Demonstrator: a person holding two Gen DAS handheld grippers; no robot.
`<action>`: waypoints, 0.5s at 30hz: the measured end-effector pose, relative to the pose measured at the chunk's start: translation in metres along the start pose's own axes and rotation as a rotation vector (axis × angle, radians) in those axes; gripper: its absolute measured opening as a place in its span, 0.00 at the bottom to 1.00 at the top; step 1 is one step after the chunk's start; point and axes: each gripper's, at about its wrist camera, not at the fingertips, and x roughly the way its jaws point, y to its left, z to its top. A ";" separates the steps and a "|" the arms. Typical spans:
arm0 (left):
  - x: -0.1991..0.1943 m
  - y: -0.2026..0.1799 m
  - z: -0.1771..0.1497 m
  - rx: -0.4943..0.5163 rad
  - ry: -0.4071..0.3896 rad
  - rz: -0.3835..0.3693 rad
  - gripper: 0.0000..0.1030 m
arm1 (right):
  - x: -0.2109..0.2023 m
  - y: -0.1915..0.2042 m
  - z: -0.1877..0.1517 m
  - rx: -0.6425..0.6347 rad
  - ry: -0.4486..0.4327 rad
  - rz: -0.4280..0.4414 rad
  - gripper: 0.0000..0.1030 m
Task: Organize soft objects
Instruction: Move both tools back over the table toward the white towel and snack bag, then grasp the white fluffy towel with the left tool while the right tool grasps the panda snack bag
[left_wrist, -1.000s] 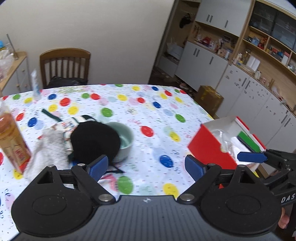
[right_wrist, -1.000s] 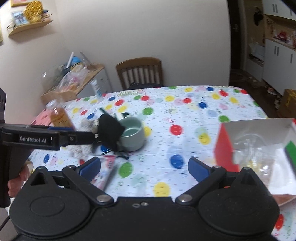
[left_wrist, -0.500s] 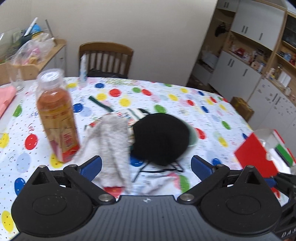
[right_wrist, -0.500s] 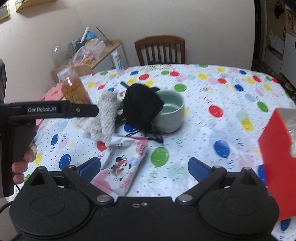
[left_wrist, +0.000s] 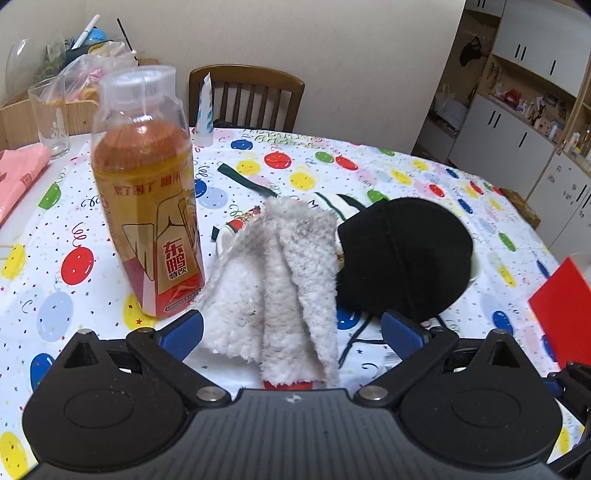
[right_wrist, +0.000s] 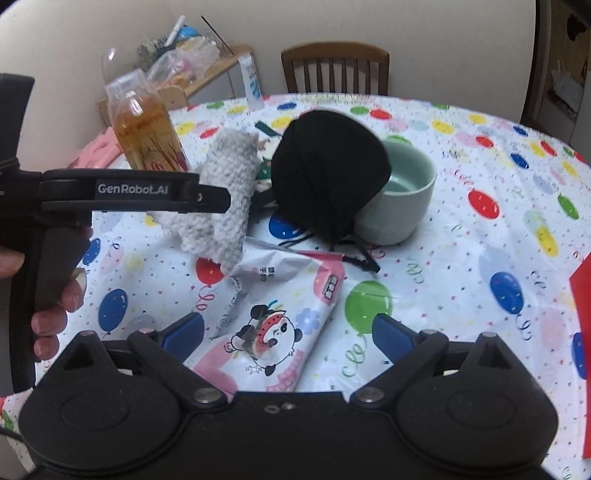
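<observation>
A: The left tongs (left_wrist: 291, 328) stand apart with nothing between the pads; the right tongs (right_wrist: 288, 328) likewise stand apart and hold nothing.

B: Location of the work item?

A: The fluffy white cloth (left_wrist: 280, 280) lies bunched on the table (left_wrist: 424, 173), directly ahead of the left tongs and reaching in between the two blue pads. It is not gripped. The black cap (left_wrist: 399, 254) lies just beside it to the right, leaning on the green bowl (right_wrist: 402, 195). In the right view, the snack packet (right_wrist: 280, 321) lies between the right pads, its far end tucked under the cloth.

B: Hazards?

A: Three, judged from the layout.
1. The drink bottle (left_wrist: 147, 206) stands upright and touches or nearly touches the cloth's left edge. A wide or skewed closing stroke by the left pad (left_wrist: 183, 332) could knock it over.
2. The cloth is loosely folded. A shallow pinch may catch one layer only, letting the rest unfold and drag.
3. The cap's cord (right_wrist: 354, 254) trails near the cloth; lifting could snag it and shift the cap or bowl.

B: The red box (left_wrist: 561, 310)?

A: At the far right, well apart from the cloth.
</observation>
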 end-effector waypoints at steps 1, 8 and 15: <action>0.003 -0.002 0.000 0.011 0.000 0.007 1.00 | 0.004 0.000 0.000 0.007 0.008 0.001 0.94; 0.025 -0.009 -0.004 0.074 0.014 0.050 0.99 | 0.027 0.004 0.004 0.047 0.049 -0.003 0.89; 0.034 -0.011 -0.007 0.096 0.020 0.066 0.79 | 0.039 0.009 0.003 0.050 0.077 -0.006 0.79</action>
